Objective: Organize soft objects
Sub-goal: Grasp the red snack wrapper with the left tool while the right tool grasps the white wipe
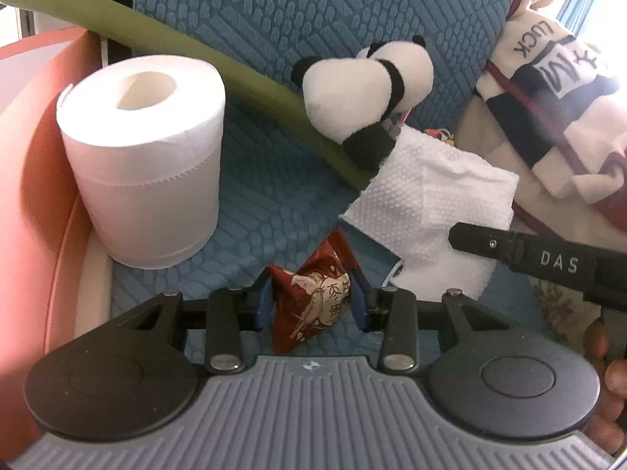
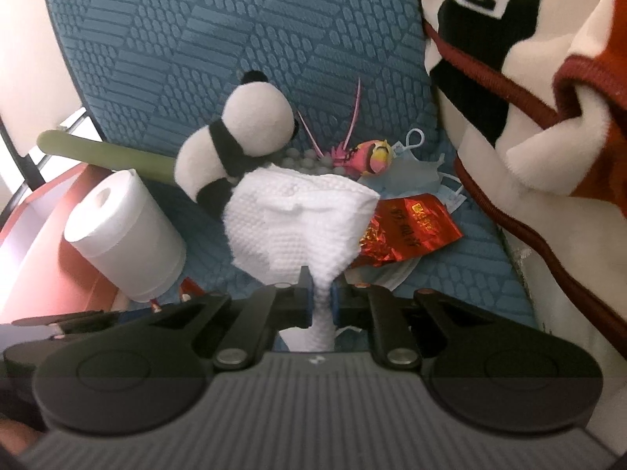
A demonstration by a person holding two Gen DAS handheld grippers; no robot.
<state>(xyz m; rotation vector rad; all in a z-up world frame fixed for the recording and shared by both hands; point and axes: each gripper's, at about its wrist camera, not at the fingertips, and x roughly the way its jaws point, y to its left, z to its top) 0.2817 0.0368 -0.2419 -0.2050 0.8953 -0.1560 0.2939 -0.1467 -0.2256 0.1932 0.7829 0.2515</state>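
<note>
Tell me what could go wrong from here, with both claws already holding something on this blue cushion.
1. The right claw pinches only a narrow twist of the white paper towel; pulling might tear it, or drag the panda plush touching its far edge.
2. The left claw grips the dark red foil packet across its puffed middle, so it could crush or slip.
3. The right claw's finger reaches close beside the left claw, so they may collide.
</note>
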